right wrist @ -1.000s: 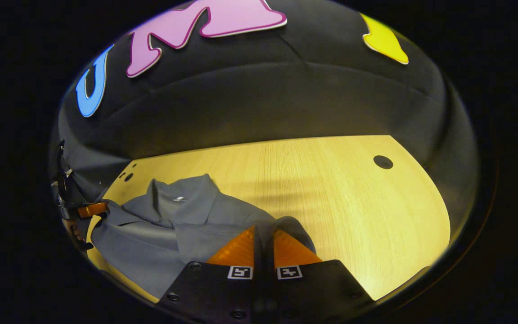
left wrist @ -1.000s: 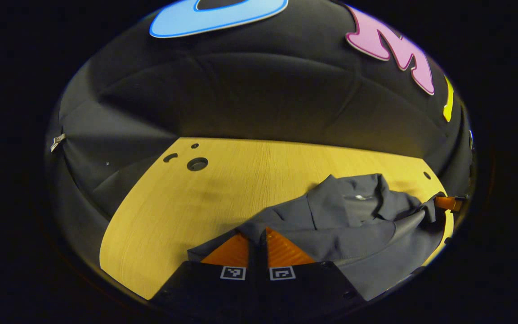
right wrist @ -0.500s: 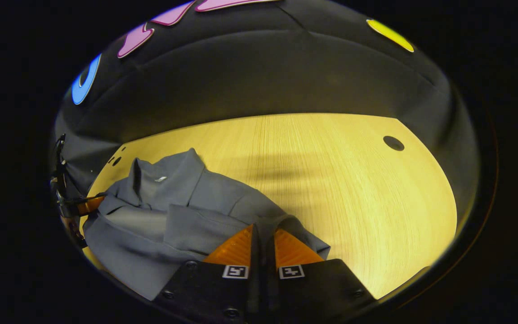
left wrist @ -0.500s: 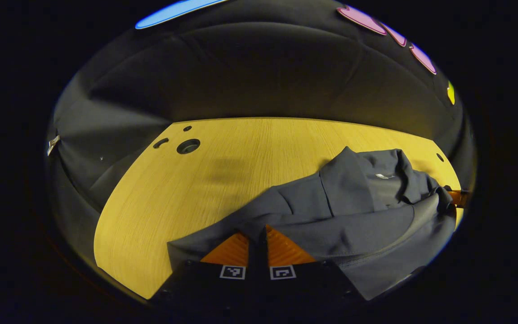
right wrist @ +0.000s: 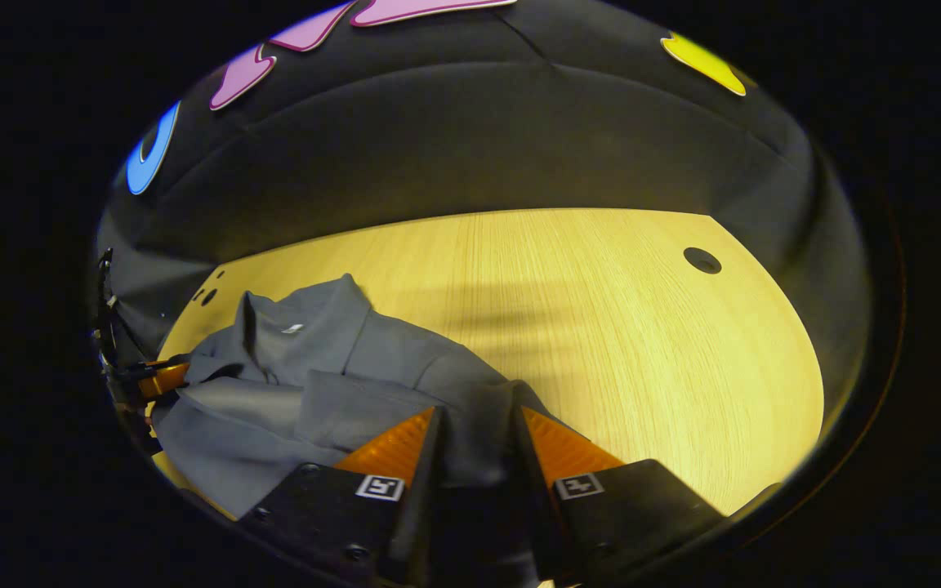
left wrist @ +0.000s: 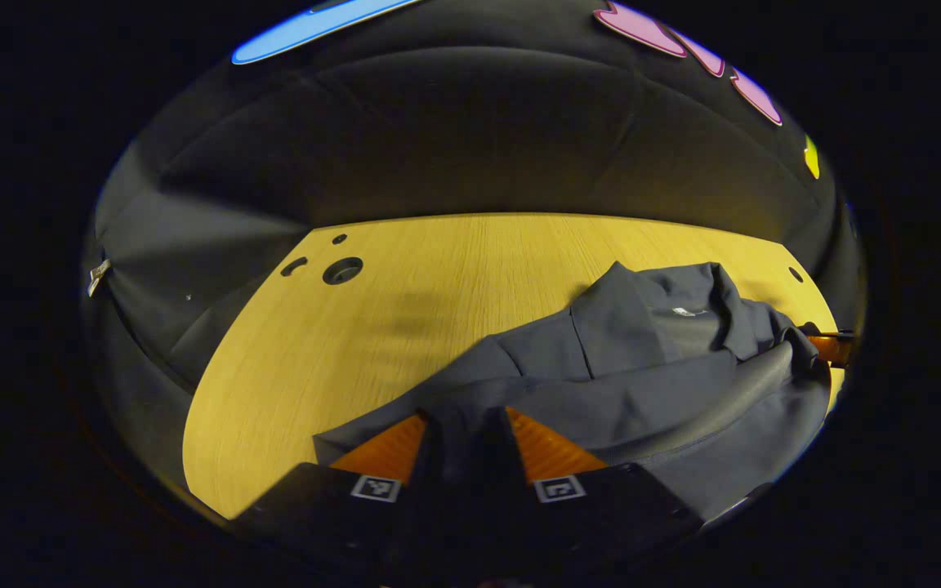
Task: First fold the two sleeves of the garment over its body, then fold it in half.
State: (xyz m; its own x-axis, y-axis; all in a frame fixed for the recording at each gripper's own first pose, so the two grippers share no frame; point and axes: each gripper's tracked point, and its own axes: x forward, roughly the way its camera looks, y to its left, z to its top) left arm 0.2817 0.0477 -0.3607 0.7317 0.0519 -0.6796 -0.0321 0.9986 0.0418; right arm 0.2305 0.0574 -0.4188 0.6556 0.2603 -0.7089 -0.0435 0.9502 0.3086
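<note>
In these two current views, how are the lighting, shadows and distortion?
Left gripper view: dim booth, fisheye bends the table edge, soft shadow smudge beyond the garment. Right gripper view: the table is brighter, faint banded shadows, garment folds readable.

a light wooden table (left wrist: 454, 269) with round holes (left wrist: 342, 270) stands before the black cloth wall (right wrist: 479, 147).

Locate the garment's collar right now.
In the left gripper view the collar sits right of centre on the wooden table; in the right gripper view it lies far left.
</note>
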